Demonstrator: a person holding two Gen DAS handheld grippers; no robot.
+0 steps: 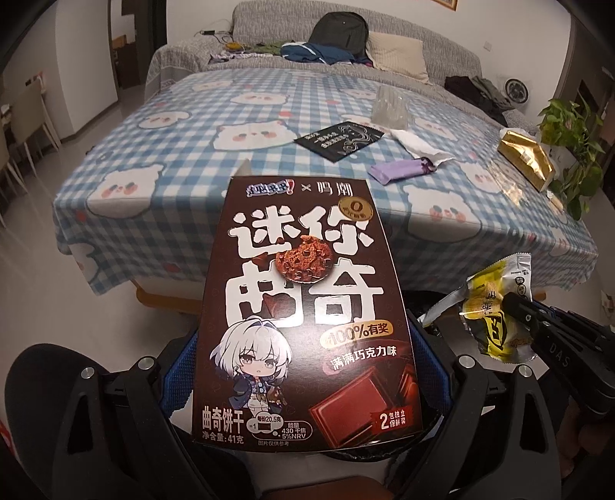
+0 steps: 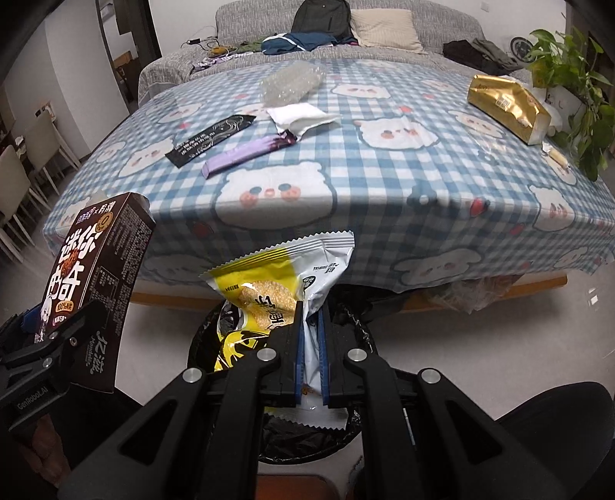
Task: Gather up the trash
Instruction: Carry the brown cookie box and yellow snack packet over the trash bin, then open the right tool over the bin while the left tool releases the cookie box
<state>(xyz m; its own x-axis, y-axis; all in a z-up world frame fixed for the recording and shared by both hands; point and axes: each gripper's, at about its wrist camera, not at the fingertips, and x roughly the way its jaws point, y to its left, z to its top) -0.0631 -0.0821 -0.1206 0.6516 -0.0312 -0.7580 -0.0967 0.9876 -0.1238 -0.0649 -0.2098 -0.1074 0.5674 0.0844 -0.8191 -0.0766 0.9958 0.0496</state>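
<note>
My left gripper (image 1: 303,369) is shut on a brown cookie box (image 1: 303,307), held upright in front of the table; the box also shows at the left of the right wrist view (image 2: 92,269). My right gripper (image 2: 311,338) is shut on a yellow and white snack wrapper (image 2: 284,280), held over a bin lined with a black bag (image 2: 338,434). The wrapper shows in the left wrist view (image 1: 496,311) too. On the checked tablecloth (image 2: 384,184) lie a purple wrapper (image 2: 246,154), a black sachet (image 2: 211,138), a white packet (image 2: 300,117), clear plastic (image 2: 288,86) and a gold bag (image 2: 507,107).
A grey sofa (image 2: 423,23) with a backpack, clothes and a cushion stands behind the table. A potted plant (image 2: 569,77) is at the table's right end. Dining chairs (image 2: 23,169) stand at the left. The floor is pale.
</note>
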